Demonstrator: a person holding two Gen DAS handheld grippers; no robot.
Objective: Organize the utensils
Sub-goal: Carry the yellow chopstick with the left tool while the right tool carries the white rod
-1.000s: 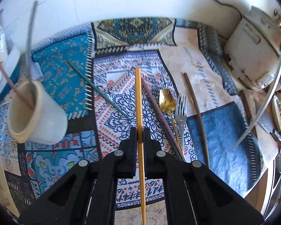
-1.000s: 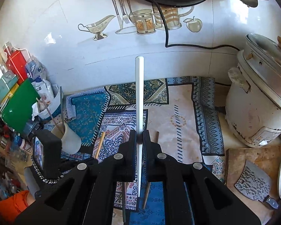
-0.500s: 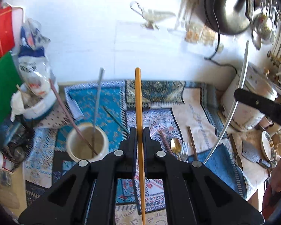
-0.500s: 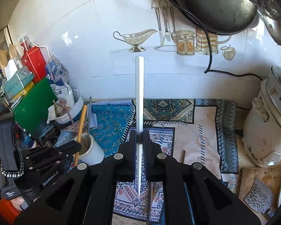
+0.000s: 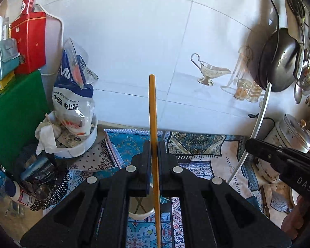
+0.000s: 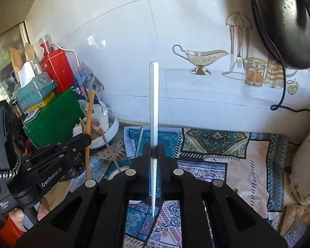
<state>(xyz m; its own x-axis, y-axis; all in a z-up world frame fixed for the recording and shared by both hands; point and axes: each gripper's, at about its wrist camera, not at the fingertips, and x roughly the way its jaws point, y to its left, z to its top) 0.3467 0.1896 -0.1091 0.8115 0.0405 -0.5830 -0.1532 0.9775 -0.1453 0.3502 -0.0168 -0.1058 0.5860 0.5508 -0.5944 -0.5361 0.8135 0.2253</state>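
Here, above a patterned cloth (image 6: 233,165) on the counter, you hold one chopstick in each gripper. Your left gripper (image 5: 154,152) has its fingers pinched narrow on a yellow wooden chopstick (image 5: 152,107), which stands upright before the tiled wall (image 5: 134,51), its lower end hanging over the mouth of a cream cup (image 5: 142,211) partly hidden beneath the fingers. Your right gripper (image 6: 154,155) clamps a white chopstick (image 6: 154,103) the same way, tip down over the cloth. In the right wrist view, the left gripper (image 6: 86,141) appears at the left with its yellow chopstick (image 6: 90,113), beside two sticks already leaning in the cup. A rice cooker (image 5: 293,132) sits at the right.
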